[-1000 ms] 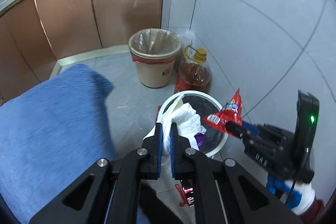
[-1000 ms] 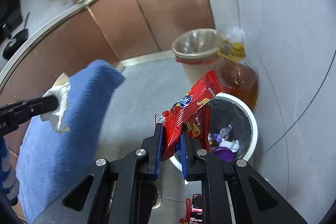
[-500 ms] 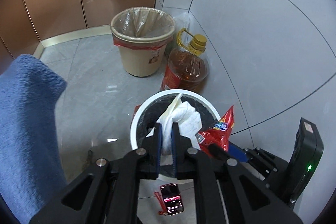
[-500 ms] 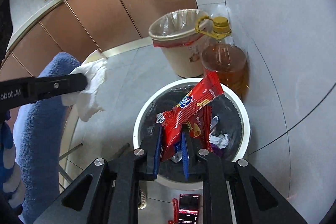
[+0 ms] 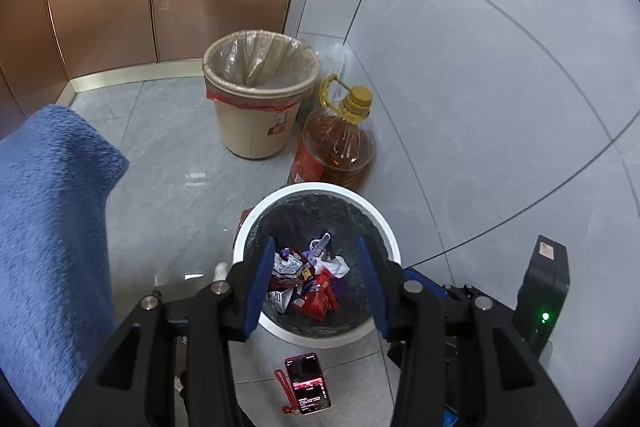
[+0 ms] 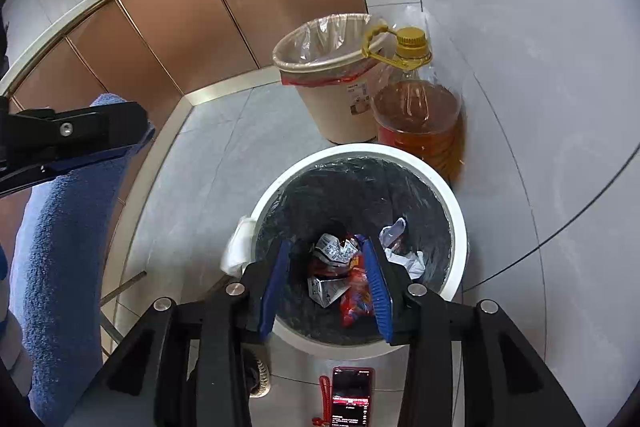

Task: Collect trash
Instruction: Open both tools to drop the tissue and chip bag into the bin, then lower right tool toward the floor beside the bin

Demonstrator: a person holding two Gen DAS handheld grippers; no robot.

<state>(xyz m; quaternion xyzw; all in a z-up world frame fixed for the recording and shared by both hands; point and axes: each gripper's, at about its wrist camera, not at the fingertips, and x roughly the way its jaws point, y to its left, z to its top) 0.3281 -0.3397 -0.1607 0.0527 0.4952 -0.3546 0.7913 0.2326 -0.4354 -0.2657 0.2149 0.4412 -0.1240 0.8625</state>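
A grey tiled floor (image 5: pixel 168 163) is seen. Directly below the left gripper (image 5: pixel 316 283) a white bin (image 5: pixel 384 227) is stood on it, with a phone (image 5: pixel 308 383) laid nearer. Beyond the bin, a beige bin (image 5: pixel 256 131) and an oil bottle (image 5: pixel 340 147) are set just beside each other.

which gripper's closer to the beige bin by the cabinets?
Cannot tell; neither is at it. Both the left gripper and right gripper hang open over the white bin; the beige bin stands beyond it, by the oil bottle.

A beige bin (image 5: pixel 256 99) and oil bottle (image 5: pixel 340 143) stand at the wall; a phone (image 5: pixel 307 383) lies on the floor beside a blue towel (image 5: pixel 48 227).
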